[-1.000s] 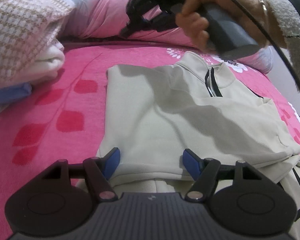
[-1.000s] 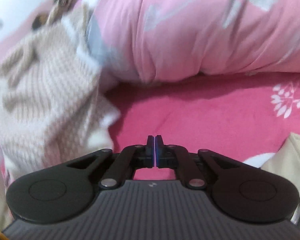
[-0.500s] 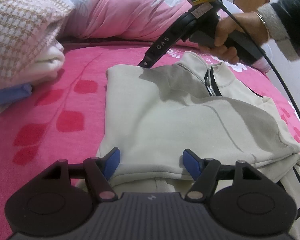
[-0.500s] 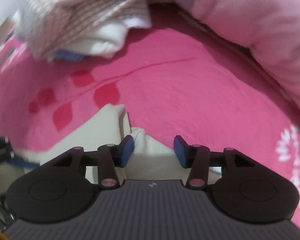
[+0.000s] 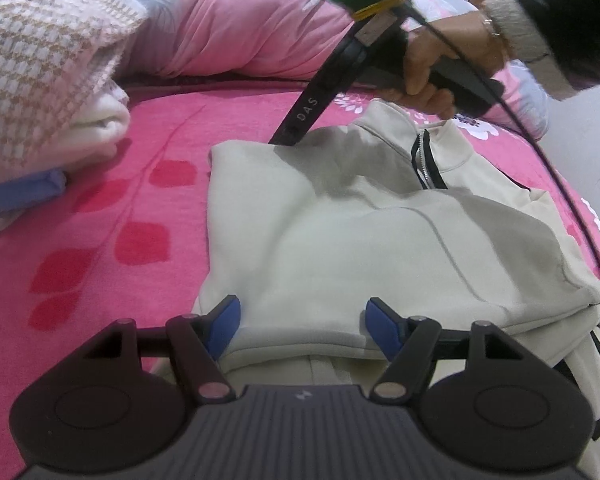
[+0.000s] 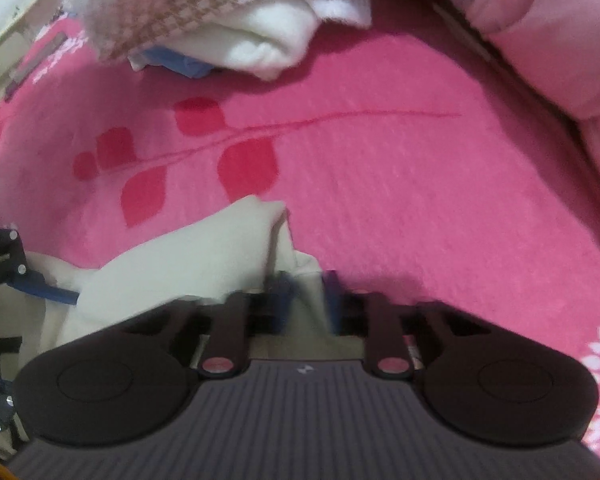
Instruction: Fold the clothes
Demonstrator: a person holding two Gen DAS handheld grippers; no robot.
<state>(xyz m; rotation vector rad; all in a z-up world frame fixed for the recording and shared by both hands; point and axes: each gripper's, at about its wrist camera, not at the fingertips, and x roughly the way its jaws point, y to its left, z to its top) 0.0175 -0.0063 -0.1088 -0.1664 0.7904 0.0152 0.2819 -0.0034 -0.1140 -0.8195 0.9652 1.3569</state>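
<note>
Two tools work the cream zip-neck top (image 5: 340, 248) on the pink bed (image 5: 100, 240): at its near hem the left tool (image 5: 300, 328) sits spread, unmoved, gripping nothing. At the far left shoulder corner, the right tool (image 6: 306, 300) has just closed, pinching cloth, so a fold looks imminent. Sleeves already tucked, smooth.

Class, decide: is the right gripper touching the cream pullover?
Touching. In the right wrist view the right gripper has just been closing, its blue pads pinching the cream pullover at its corner.
</note>
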